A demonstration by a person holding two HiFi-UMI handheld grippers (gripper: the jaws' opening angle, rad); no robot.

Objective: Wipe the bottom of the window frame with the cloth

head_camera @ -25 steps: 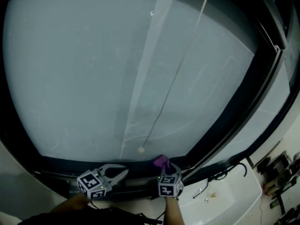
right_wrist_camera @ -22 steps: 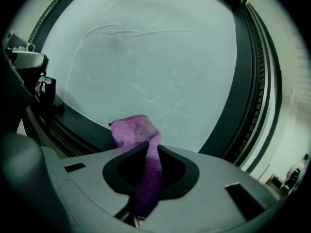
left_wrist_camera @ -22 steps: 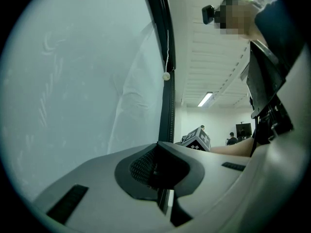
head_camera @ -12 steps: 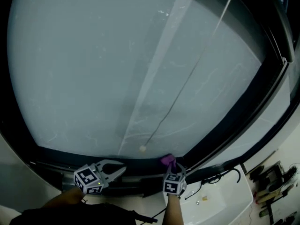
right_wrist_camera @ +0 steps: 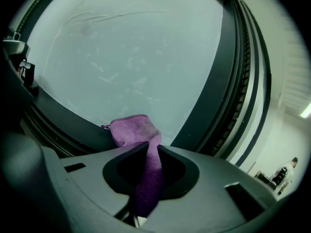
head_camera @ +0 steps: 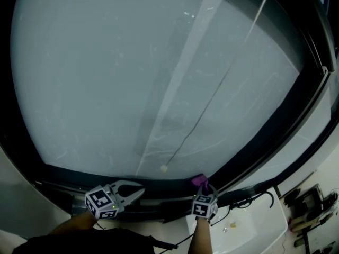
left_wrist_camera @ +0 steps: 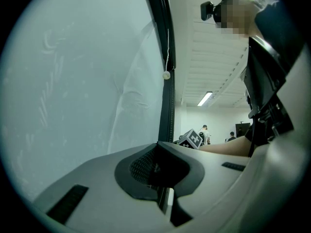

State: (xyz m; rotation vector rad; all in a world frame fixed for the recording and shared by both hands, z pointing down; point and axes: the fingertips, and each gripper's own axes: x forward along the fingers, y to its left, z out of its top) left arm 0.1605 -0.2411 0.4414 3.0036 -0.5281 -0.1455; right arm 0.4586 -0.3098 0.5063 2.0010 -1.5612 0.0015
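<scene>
1. Ahead, a large frosted pane (head_camera: 132,78) is bordered by a dark window frame (head_camera: 164,187). A thin cord (head_camera: 222,83) is hung across the pane and ended by a white bead (head_camera: 164,168) just above the frame's bottom edge.
2. Below the frame's bottom right corner, a white ledge (head_camera: 254,226) is crossed by a black cable (head_camera: 243,197). Small items at the ledge's far right end are too blurred to be named.
3. The purple cloth (head_camera: 199,181) is clamped between the jaws of the right gripper (head_camera: 203,190). It is pressed against the bottom of the frame, right of the bead and close to the right corner.
4. The left gripper (head_camera: 139,192) is held further left along the bottom edge, its jaws brought together with nothing between them. Whether the frame is touched by it cannot be told.
5. Against the picture from half a second ago, the cloth and the right gripper have been shifted rightward along the bottom edge, away from the bead and toward the corner. The left gripper has been kept almost where it was.
</scene>
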